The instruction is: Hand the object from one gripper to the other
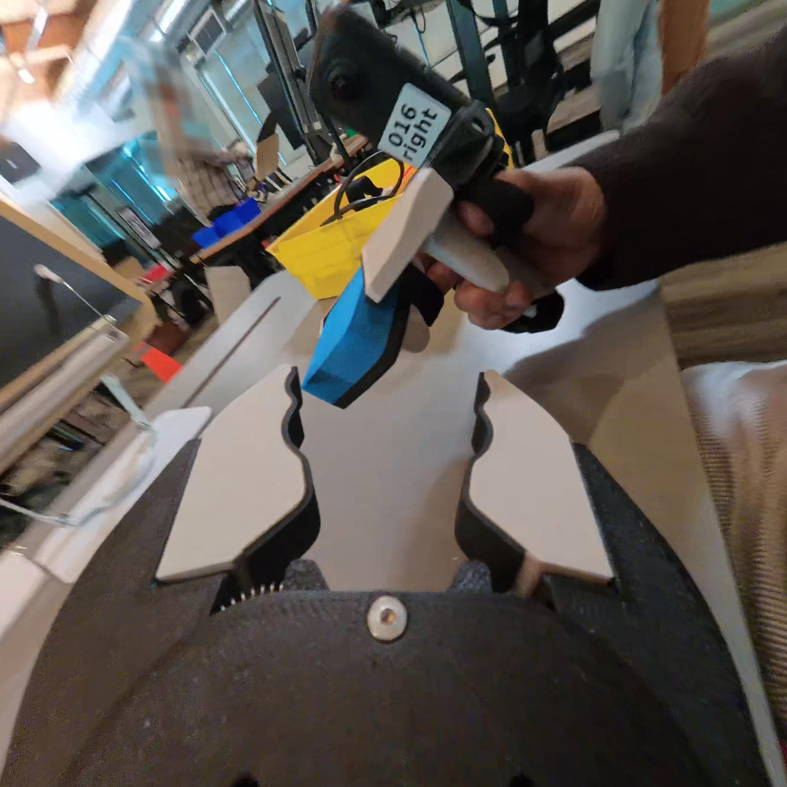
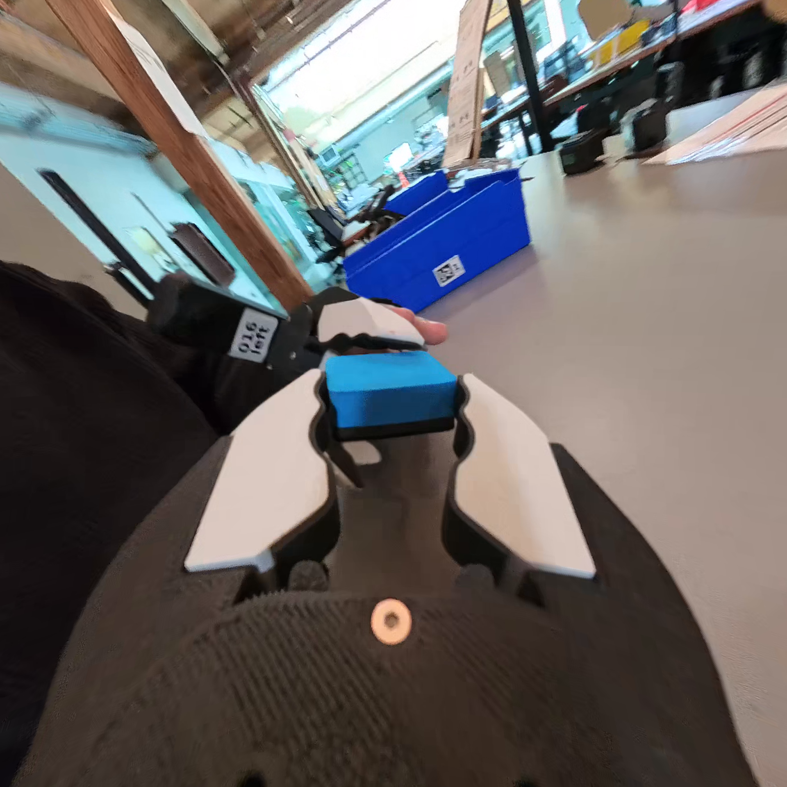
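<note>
Clamped between the right gripper (image 2: pixel 391 398) fingertips, the blue foam block (image 1: pixel 353 340) is held above the table (image 1: pixel 383 489), its long axis pointing down toward the left gripper (image 1: pixel 387 398), whose jaws are spread wide and empty, just below it.

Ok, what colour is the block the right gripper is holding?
The block is bright blue with a thin black layer on one face; clearest in the right wrist view.
</note>
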A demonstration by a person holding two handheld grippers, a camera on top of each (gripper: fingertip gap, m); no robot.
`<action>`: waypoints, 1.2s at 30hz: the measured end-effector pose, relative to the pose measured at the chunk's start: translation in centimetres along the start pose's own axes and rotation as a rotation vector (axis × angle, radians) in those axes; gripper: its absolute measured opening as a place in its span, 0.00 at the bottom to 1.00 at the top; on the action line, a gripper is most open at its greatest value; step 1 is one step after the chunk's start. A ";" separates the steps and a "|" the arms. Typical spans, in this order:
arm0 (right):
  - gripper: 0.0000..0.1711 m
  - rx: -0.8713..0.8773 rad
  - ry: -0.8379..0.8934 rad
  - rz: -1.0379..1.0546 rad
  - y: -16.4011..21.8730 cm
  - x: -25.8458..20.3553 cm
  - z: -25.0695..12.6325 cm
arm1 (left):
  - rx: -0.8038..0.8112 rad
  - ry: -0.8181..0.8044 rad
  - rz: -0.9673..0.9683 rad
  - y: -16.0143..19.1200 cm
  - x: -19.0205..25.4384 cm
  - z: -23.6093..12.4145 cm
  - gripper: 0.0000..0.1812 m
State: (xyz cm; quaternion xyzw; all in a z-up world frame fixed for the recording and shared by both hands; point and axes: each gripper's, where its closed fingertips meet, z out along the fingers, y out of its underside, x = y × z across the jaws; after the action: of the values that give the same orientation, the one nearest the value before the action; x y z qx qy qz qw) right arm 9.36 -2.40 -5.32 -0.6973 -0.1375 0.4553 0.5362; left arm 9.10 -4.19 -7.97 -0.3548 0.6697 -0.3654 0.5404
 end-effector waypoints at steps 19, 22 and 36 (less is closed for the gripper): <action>0.51 0.092 -0.061 0.074 0.1 0.1 1.1 | 0.064 -0.114 0.170 -1.7 -0.6 -0.5 0.13; 0.55 0.165 0.055 -0.059 -1.5 1.1 0.1 | 0.030 -0.118 0.063 -1.0 -1.4 -0.5 0.13; 0.44 -0.048 0.429 -0.242 1.1 2.9 1.7 | -0.445 -0.233 0.051 5.6 -4.0 -0.4 0.12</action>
State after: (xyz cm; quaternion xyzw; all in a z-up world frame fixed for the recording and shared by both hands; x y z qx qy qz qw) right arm 9.25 0.18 -7.74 -0.7690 -0.1139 0.2257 0.5872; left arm 8.87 2.05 -10.89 -0.4880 0.6755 -0.1517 0.5316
